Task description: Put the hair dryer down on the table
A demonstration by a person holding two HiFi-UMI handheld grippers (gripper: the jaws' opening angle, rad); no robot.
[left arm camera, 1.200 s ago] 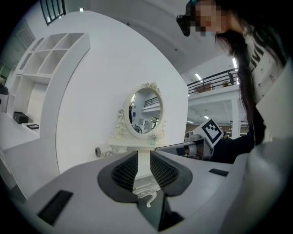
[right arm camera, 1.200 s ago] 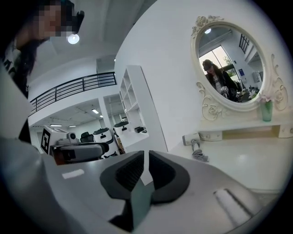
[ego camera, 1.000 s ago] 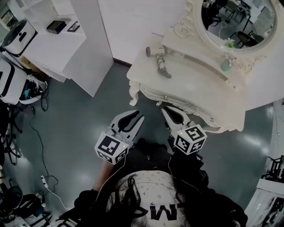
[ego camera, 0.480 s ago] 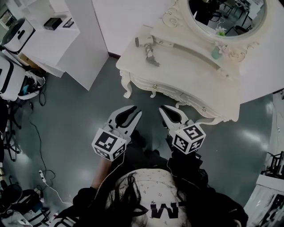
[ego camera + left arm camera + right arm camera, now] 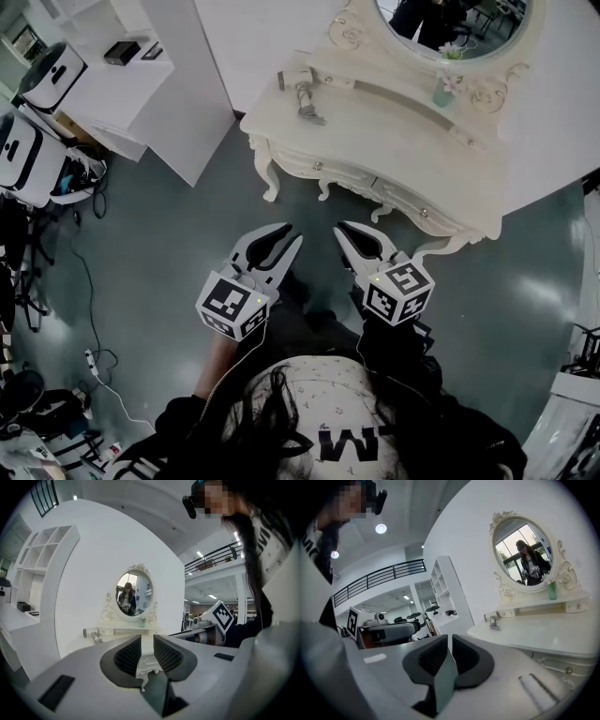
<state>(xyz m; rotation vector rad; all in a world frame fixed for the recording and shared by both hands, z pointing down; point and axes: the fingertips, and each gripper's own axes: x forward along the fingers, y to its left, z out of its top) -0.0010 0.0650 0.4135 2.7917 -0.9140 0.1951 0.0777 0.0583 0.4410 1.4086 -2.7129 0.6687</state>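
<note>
Grey floor (image 5: 169,234) before dresser (image 5: 394,159) | left tongs (image 5: 289,242) forward, slightly apart (empty, apparently) | right tongs (image 5: 343,231) forward, closed

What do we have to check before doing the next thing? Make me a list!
1. Hair dryer resting on the table: ok, it lies at the far left corner.
2. Left hand-held gripper empty: ok, jaws slightly apart, nothing between them.
3. Right hand-held gripper empty: ok, jaws shut on nothing.
4. Both grippers clear of the table: ok, they hang over the floor in front of it.
5. Small green vase upright: ok.
6. Dryer switched off: cannot tell.
</note>
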